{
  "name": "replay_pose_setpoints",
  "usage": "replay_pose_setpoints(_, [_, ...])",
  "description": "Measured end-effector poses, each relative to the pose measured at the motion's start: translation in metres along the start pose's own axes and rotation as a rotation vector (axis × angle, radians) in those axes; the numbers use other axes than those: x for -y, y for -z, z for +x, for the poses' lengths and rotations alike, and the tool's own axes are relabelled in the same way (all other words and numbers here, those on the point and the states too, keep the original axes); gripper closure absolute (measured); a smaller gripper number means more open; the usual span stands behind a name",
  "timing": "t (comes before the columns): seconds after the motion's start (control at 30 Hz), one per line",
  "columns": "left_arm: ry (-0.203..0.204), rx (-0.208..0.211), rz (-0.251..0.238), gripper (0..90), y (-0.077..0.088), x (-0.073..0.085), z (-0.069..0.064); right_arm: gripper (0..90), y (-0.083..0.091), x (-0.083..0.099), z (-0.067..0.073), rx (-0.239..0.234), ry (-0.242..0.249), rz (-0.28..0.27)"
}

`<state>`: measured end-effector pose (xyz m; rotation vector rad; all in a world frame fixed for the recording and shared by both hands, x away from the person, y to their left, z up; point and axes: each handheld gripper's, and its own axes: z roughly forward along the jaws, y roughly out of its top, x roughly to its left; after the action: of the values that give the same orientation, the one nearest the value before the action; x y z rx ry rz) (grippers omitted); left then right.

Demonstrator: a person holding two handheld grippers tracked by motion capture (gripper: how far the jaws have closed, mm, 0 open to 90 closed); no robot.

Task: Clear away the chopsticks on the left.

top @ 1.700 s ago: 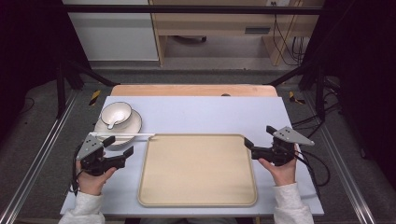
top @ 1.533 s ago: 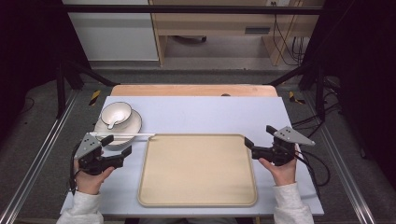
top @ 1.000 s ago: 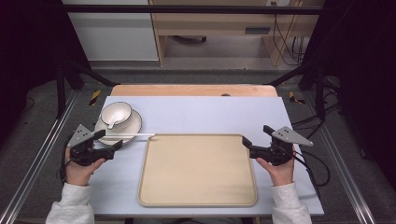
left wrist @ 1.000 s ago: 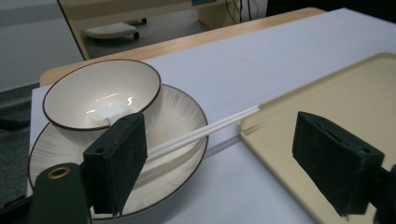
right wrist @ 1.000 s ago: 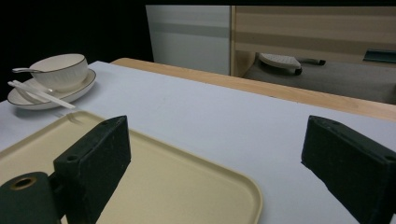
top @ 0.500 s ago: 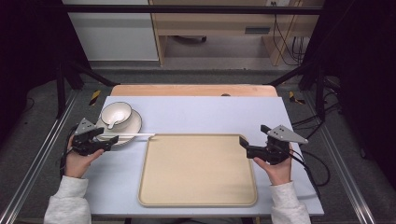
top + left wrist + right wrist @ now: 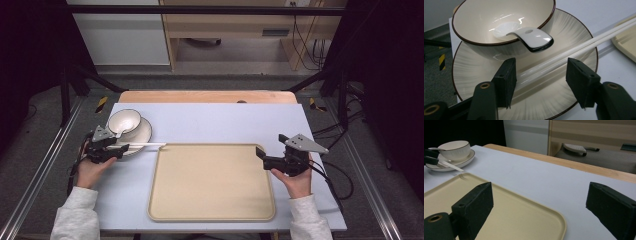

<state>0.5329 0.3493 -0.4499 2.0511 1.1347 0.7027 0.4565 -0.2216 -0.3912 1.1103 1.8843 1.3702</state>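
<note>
White chopsticks point(image 7: 564, 60) lie across striped plate point(image 7: 474, 75) between wide left claw point(image 7: 541, 80); right claw point(image 7: 544, 212) wide.

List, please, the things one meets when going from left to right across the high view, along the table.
Left gripper → white bowl on its striped round plate → long white chopsticks → beige rectangular tray → right gripper in the person's right hand.
</note>
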Motion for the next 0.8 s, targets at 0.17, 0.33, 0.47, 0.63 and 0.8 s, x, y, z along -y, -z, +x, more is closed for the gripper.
replay_pose_setpoints(0.17, [-0.024,-0.014,0.038,51.3,-0.002,0.001,-0.003,7.6,0.000,0.000,0.001,0.000,-0.004,0.000])
replay_pose_setpoints(0.33, [-0.032,0.009,0.038,59.8,-0.001,0.000,-0.005,7.6,0.002,-0.001,0.000,0.002,-0.005,-0.002])
replay_pose_setpoints(0.47, [-0.049,0.044,0.047,65.9,-0.001,0.000,-0.007,7.5,0.002,-0.001,0.000,0.001,-0.007,-0.005])
replay_pose_setpoints(0.63, [-0.061,0.066,0.063,72.2,-0.001,-0.001,-0.010,7.5,0.003,-0.001,-0.001,0.001,-0.012,-0.007])
replay_pose_setpoints(0.8, [-0.069,0.074,0.070,78.3,-0.001,-0.002,-0.012,7.5,0.003,-0.001,-0.001,0.001,-0.012,-0.004])
